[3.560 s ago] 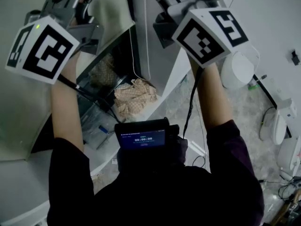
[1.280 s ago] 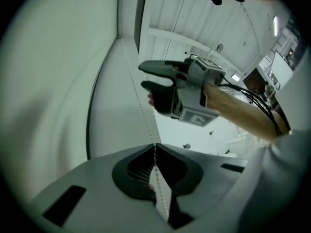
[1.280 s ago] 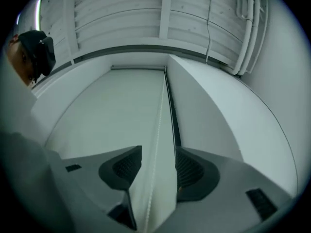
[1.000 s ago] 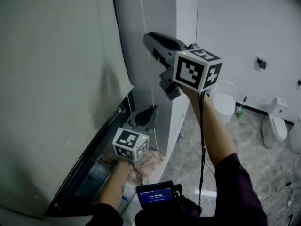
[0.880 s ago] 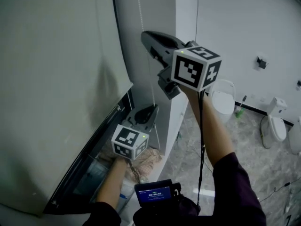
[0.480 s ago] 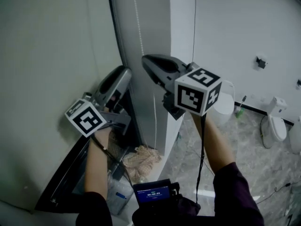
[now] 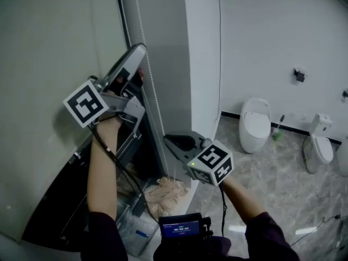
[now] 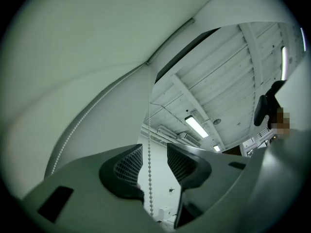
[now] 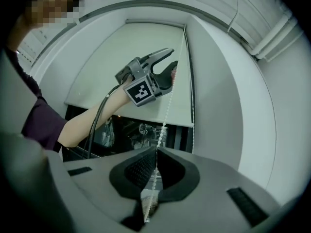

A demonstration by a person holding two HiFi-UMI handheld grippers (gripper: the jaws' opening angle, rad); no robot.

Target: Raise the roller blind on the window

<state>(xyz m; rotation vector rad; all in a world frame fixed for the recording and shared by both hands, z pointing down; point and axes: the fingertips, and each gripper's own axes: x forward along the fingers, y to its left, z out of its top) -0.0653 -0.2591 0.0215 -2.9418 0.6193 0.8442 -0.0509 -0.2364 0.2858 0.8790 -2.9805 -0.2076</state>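
The pale roller blind (image 7: 54, 58) covers the window at the left, with a dark opening below its lower edge (image 9: 131, 114). A white bead chain (image 7: 149, 83) hangs beside it along the frame. My left gripper (image 7: 139, 57) is raised high beside the blind. Its jaws are opening, and the bead chain (image 8: 149, 178) runs free between the pads without being touched. My right gripper (image 7: 169, 141) is lower, near the sill, and shut on the bead chain (image 9: 156, 165). From the right gripper view the left gripper (image 9: 167, 69) shows up the chain, in front of the blind (image 9: 141, 47).
A white wall pillar (image 7: 201, 64) stands right of the chain. A crumpled cloth (image 7: 163, 192) and a plastic box (image 7: 136, 230) lie on the sill below. Two toilets (image 7: 254, 124) (image 7: 317, 145) stand on the marble floor at the right. A small screen (image 7: 182, 228) sits at my chest.
My left gripper has climbed from down by the sill to high on the chain and has opened. The right gripper has come down from high to low, shut on the chain.
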